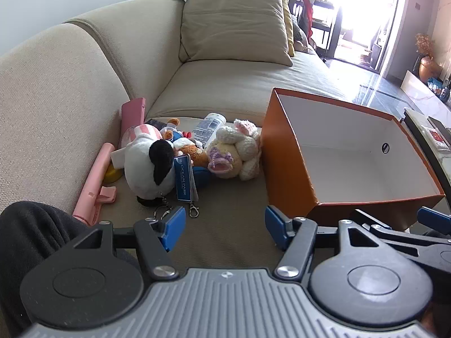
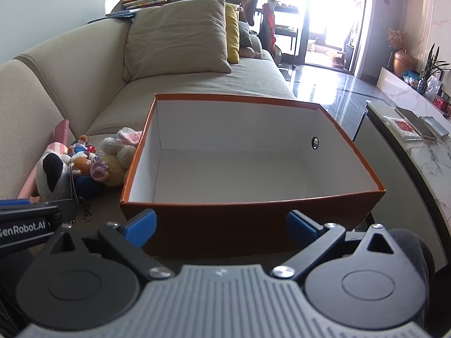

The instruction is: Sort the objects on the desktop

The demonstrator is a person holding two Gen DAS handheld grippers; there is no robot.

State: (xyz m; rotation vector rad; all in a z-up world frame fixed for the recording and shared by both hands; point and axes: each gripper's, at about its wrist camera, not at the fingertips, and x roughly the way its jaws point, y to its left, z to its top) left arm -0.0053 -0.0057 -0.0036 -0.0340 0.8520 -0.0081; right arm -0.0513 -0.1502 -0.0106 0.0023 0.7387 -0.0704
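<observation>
A heap of small toys lies on the beige sofa seat: a white plush with a black ear point(image 1: 149, 166), a cream knitted plush point(image 1: 235, 155), a brown and blue plush point(image 1: 194, 152), a white bottle point(image 1: 210, 126) and pink plastic pieces point(image 1: 95, 183). To their right stands an orange box point(image 1: 287, 157) with a bare white inside. My left gripper point(image 1: 225, 225) is open, short of the heap, nothing between its fingers. In the right wrist view my right gripper point(image 2: 221, 229) is wide open in front of the orange box point(image 2: 253, 222)'s near wall, with the toy heap point(image 2: 84, 163) off to the left.
A large beige cushion point(image 1: 234, 25) leans on the sofa back, with a yellow one behind. A marble-topped table point(image 2: 422, 152) with books stands right of the box. A dark sleeve point(image 1: 31, 233) shows at the lower left. Glossy floor and a bright doorway lie beyond.
</observation>
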